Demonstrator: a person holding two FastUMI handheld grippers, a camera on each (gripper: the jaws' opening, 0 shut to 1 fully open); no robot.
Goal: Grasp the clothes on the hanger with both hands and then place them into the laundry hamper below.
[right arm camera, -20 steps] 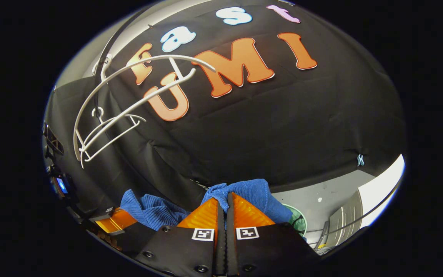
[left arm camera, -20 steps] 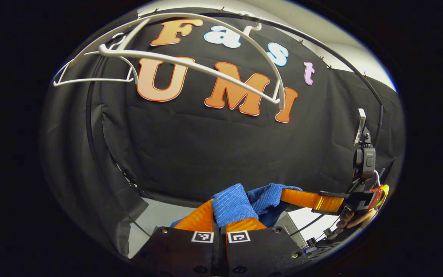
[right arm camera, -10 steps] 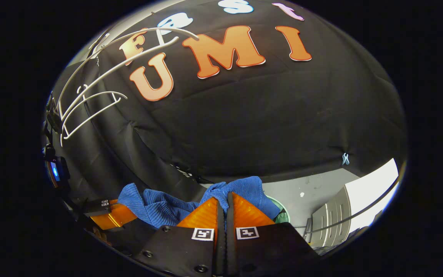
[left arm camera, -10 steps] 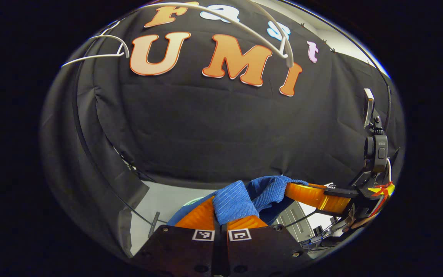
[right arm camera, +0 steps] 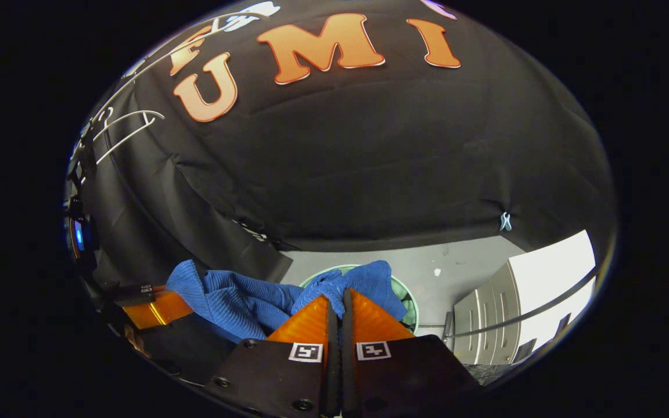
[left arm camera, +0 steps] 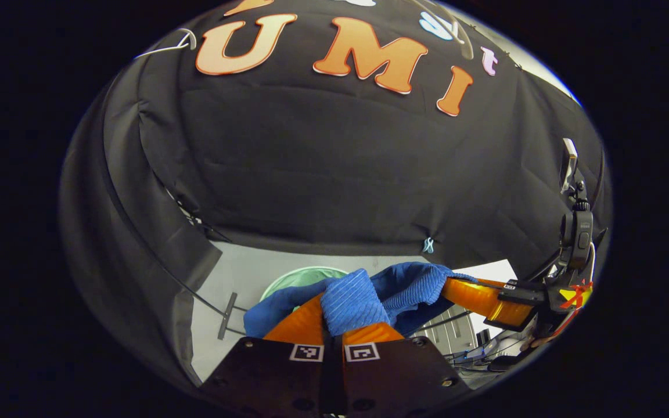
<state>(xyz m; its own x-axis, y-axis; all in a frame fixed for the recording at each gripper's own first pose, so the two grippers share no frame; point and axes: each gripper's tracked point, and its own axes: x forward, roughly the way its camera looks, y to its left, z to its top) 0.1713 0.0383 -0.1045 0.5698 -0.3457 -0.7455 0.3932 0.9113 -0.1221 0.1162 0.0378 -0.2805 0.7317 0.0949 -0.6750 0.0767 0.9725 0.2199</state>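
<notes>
Left gripper at bottom centre of the left gripper view, pinched tight on a fold of the blue garment. Right gripper at bottom centre of the right gripper view, likewise pressed together on the same cloth. Garment strung between both, slack in the middle, clear of the white hanger at upper left. Green hamper just beyond the cloth, low in the frame, mostly hidden behind it.

Risks, as a judgement: releasing too early or off to one side, leaving cloth draped over the rim or on the grey floor. Letting go with one side first, swinging the cloth out of line. Thin pinch slipping under the hanging weight.
</notes>
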